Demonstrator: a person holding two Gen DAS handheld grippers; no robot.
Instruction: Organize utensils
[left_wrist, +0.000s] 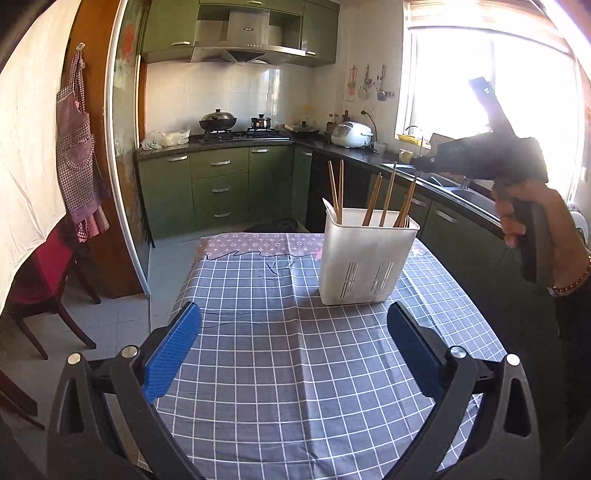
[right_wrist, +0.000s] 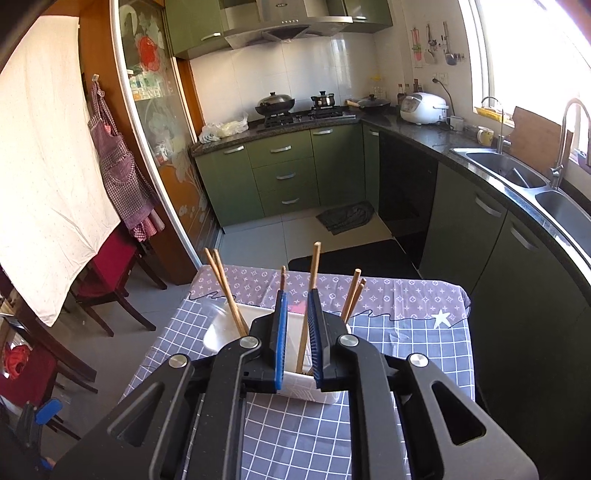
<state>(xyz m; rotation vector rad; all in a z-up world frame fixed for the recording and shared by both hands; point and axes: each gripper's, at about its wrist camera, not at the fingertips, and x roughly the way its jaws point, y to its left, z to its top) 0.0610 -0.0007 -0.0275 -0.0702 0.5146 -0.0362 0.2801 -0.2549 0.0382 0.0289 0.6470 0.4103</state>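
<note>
On the bench (left_wrist: 280, 387), which is covered with a grey-blue cloth checked in white, stands a white plastic utensil holder (left_wrist: 365, 258) with slotted walls, upright near the far end. Several brown wooden chopsticks (left_wrist: 388, 195) stand in it, leaning at different angles, their upper ends above its rim.

The left tool (left_wrist: 294, 309) hangs over bare cloth on the near side of the holder. Its blue-padded jaws are spread wide, with nothing between them and nothing touching them.

The right tool (right_wrist: 297, 295) is above the holder, pointing down into it, with the person's right hand (left_wrist: 517, 214) on its grip. Its jaws are only a narrow gap apart. One wooden chopstick (right_wrist: 314, 266) rises through that gap with its lower end inside the holder. It lies close to the right-hand pad and clear of the other, so it is not pinched.
</note>
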